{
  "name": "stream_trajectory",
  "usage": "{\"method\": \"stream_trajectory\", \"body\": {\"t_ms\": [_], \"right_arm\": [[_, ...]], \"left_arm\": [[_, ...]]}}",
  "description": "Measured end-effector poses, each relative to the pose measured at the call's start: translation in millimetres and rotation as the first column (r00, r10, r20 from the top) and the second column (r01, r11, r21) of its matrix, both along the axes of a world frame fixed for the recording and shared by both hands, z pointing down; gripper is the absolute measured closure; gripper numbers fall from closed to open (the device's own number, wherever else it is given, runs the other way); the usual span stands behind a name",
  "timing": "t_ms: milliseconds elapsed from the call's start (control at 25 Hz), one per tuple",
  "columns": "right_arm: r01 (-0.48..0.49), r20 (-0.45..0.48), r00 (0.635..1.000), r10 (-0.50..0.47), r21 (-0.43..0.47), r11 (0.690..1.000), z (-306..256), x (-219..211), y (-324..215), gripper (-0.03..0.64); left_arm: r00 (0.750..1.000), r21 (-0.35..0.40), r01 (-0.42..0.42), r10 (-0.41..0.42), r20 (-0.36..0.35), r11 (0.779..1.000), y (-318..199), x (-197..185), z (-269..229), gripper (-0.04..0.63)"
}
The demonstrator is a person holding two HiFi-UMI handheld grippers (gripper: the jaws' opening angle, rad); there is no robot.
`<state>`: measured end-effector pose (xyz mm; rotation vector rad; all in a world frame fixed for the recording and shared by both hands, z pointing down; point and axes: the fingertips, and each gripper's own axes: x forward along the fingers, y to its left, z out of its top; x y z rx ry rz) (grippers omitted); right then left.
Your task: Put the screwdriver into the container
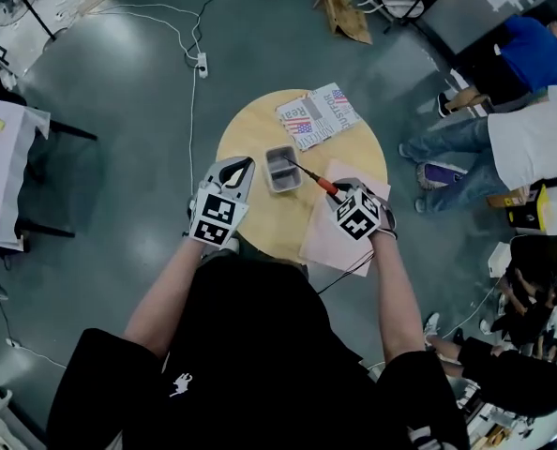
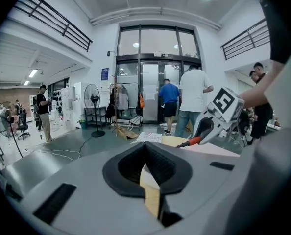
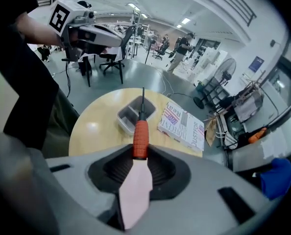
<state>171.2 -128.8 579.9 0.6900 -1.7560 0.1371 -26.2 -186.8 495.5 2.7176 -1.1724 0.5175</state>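
Note:
My right gripper (image 1: 338, 195) is shut on the red handle of the screwdriver (image 1: 326, 186), which hangs above the round wooden table (image 1: 250, 223). The thin dark shaft points at the grey two-compartment container (image 1: 281, 169), and its tip reaches the container's right rim. In the right gripper view the screwdriver (image 3: 140, 137) sticks out of my right gripper (image 3: 140, 156) over the container (image 3: 122, 115). My left gripper (image 1: 246, 165) hovers just left of the container, jaw tips together with nothing between them. The left gripper view shows the left gripper (image 2: 146, 146) and, beyond it, the screwdriver (image 2: 190, 142).
A book with flag print (image 1: 318, 115) lies at the table's far side, right of the container. A pink sheet (image 1: 330, 240) covers the near right part. Several people (image 1: 532, 139) stand or sit to the right. A cable and power strip (image 1: 202, 64) lie on the floor beyond.

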Motion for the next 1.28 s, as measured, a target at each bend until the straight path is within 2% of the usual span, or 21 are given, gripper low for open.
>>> {"method": "stream_trajectory", "body": {"t_ms": [320, 600, 1280], "right_arm": [[0.054, -0.131, 0.990, -0.059, -0.044, 0.998, 21, 4, -17, 0.525], [0.131, -0.199, 0.969, -0.147, -0.093, 0.987, 30, 2, -29, 0.525], [0.298, -0.323, 0.879, -0.350, -0.198, 0.934, 61, -23, -63, 0.525]], "left_arm": [[1.000, -0.045, -0.019, 0.020, 0.018, 0.999, -5, 1, 24, 0.592], [1.000, -0.049, -0.006, 0.008, 0.029, 0.999, -11, -6, 28, 0.592], [0.997, -0.085, 0.079, -0.078, 0.015, 0.993, -22, -33, 39, 0.592]]}}
